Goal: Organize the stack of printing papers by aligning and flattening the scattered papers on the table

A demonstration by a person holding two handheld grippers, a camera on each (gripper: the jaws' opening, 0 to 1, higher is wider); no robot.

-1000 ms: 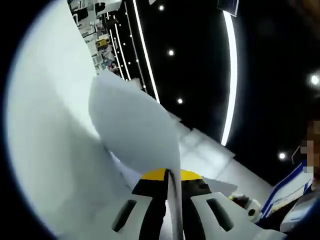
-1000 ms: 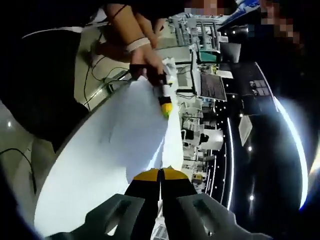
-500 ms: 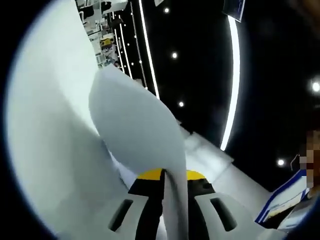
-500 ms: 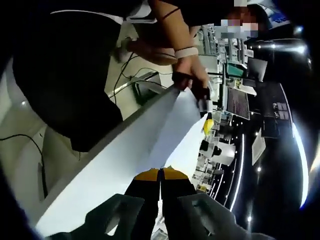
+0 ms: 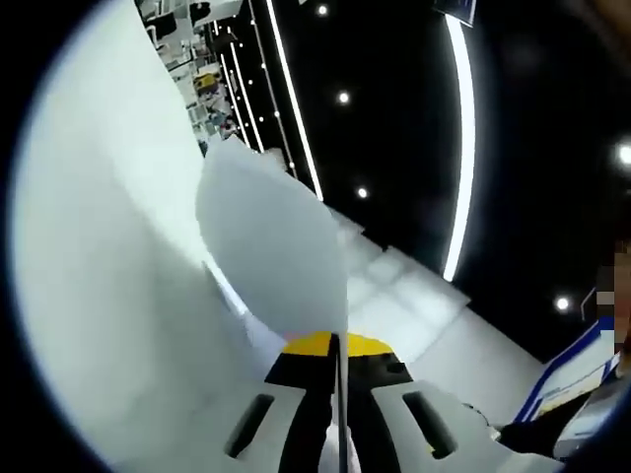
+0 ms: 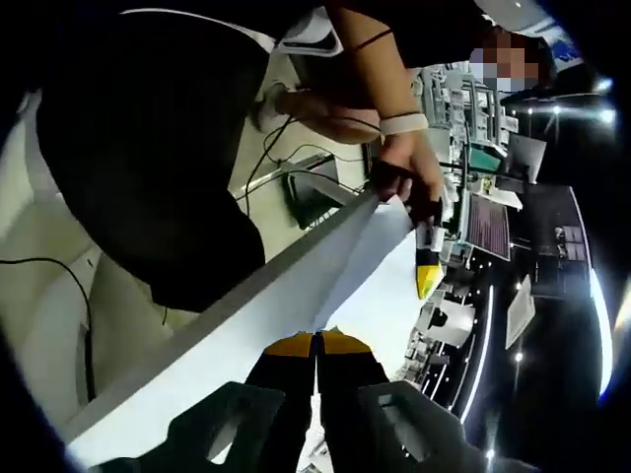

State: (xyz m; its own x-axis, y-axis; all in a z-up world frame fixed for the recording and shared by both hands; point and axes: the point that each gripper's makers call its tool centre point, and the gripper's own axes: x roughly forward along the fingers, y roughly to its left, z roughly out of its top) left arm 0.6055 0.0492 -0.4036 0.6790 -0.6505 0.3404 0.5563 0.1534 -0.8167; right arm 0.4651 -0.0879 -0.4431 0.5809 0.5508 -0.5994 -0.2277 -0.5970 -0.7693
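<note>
We hold the paper stack (image 6: 246, 315) airborne.
Both grippers, left (image 5: 337, 347) and right (image 6: 316, 342), clamp it; uneven pull could tear sheets.

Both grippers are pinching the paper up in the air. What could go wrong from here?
The sheet held by the left gripper bows, so it may crease. The right gripper nips the stack only at its edge; loose sheets could slip out. Pulling the grippers apart might tear it.

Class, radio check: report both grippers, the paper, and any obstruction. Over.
Left gripper shut on white printing paper. Right gripper shut on the same paper stack, held in the air between both. Nothing blocking. Over.
</note>
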